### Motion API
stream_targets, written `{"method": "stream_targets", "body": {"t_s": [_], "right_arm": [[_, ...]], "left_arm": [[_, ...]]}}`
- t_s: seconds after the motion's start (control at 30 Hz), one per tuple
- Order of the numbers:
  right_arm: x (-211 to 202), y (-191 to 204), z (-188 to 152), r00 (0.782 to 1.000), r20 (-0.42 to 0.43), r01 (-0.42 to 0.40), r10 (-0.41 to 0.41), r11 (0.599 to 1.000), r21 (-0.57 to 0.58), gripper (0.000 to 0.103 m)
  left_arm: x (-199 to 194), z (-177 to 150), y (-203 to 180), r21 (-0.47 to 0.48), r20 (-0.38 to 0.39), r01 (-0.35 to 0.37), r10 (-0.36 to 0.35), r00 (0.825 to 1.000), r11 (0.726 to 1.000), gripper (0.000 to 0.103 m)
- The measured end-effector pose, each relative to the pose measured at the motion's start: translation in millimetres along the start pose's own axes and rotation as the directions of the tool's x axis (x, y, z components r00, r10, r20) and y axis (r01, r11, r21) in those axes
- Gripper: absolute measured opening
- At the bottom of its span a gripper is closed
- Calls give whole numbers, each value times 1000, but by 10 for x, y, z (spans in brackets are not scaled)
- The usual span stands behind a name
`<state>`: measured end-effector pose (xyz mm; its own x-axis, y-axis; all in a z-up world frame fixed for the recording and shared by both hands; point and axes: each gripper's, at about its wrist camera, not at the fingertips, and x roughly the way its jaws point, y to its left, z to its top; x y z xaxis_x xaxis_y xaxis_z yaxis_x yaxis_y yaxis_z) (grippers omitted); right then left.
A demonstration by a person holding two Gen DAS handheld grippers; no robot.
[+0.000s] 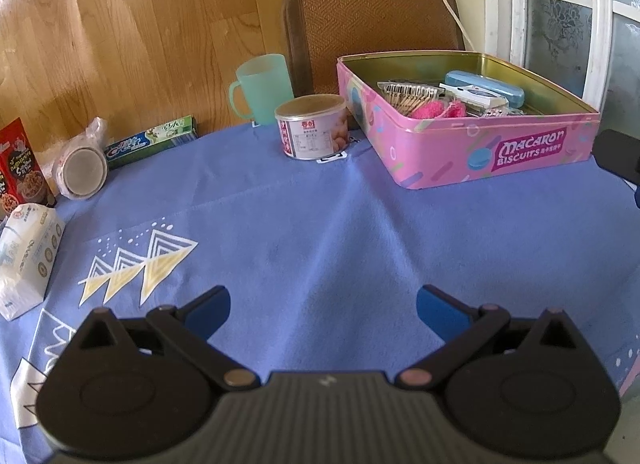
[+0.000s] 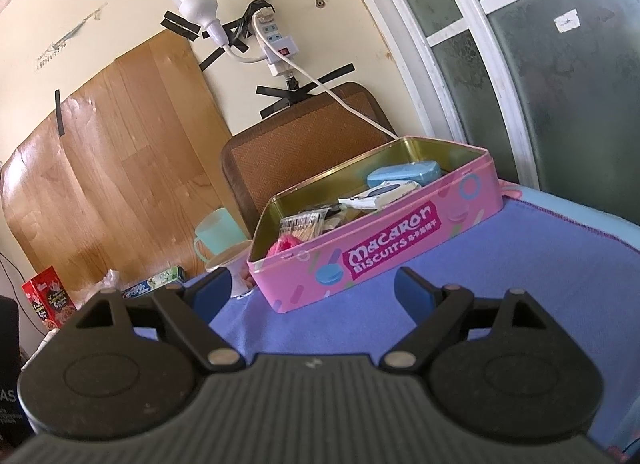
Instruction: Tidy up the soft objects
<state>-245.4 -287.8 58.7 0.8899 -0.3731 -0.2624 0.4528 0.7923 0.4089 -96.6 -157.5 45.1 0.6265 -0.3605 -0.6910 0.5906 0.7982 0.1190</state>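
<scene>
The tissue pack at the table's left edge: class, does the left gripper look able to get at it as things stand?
Probably yes. The left gripper is open and empty over bare blue tablecloth, and nothing lies between it and the tissue pack off to its left.

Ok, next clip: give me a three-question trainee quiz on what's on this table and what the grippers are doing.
1. True or false: the pink biscuit tin has its lid on.
2. Which item stands closest to the tin's left end in the left wrist view? A) the short can B) the toothpaste box C) the red snack box
3. Fill in: the left gripper and right gripper are both ____ and hold nothing.

Key
1. False: the tin is open, with a pink fluffy item and a blue case inside.
2. A; the green mug stands behind the can.
3. open
</scene>
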Motion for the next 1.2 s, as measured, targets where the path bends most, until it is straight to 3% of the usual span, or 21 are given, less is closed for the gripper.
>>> {"method": "stream_targets", "body": {"t_s": [1.2], "right_arm": [[-42,222,7,1000,-1,-13,13,998,-65,90]], "left_arm": [[-102,-76,195,-55,-6,-1,1,1000,998,103]]}}
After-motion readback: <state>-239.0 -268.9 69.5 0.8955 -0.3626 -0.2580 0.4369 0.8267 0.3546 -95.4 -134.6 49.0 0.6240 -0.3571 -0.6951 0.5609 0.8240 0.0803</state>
